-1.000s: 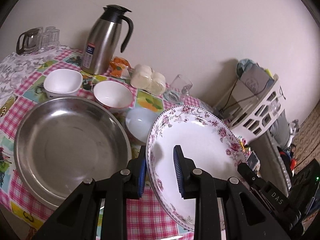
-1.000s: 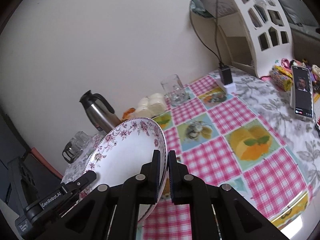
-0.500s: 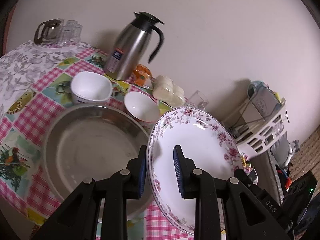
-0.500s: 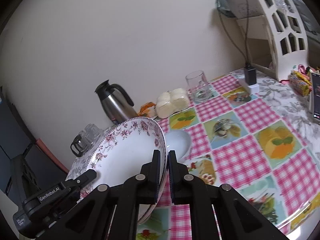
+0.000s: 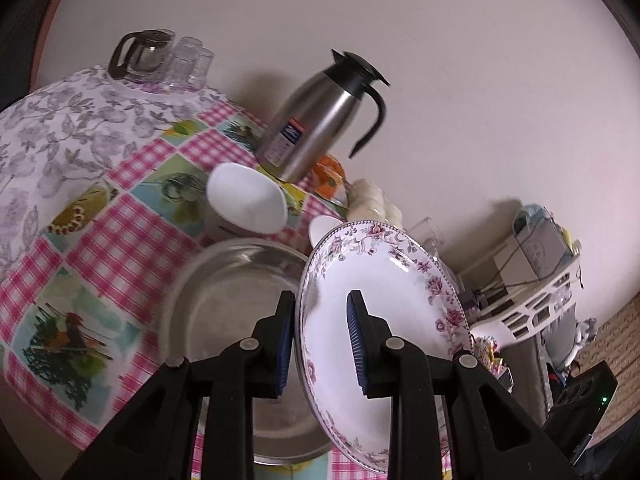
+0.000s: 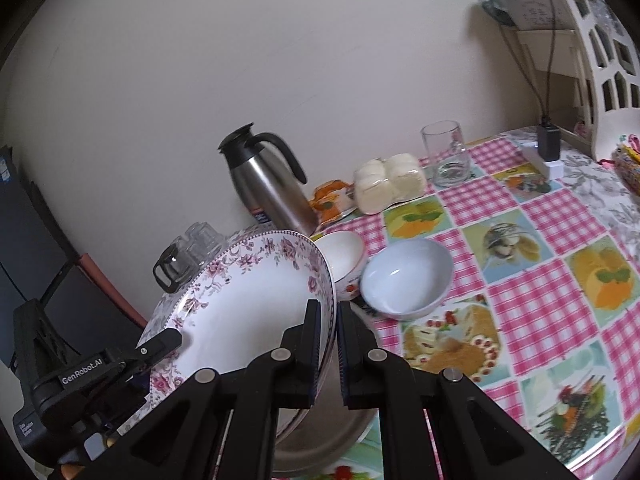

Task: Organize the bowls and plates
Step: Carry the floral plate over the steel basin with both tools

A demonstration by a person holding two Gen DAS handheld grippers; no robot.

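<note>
A deep white plate with a pink floral rim hangs tilted in the air, held at opposite edges. My left gripper is shut on its near rim, and its fingertip shows clamped there in the right wrist view. My right gripper is shut tight on the other rim. Below the plate lies a wide steel basin, partly hidden by it. A white squarish bowl, a white round bowl and a pale blue bowl stand on the checked tablecloth.
A steel thermos jug stands by the wall. A glass pot with tumblers sits at the far left corner. Wrapped buns, a glass, a charger and a white rack fill the right.
Both grippers have carried the floral plate leftward across the table. It hung over the pale blue bowl before and now hangs over the steel basin's right side. Both grips are unchanged.
</note>
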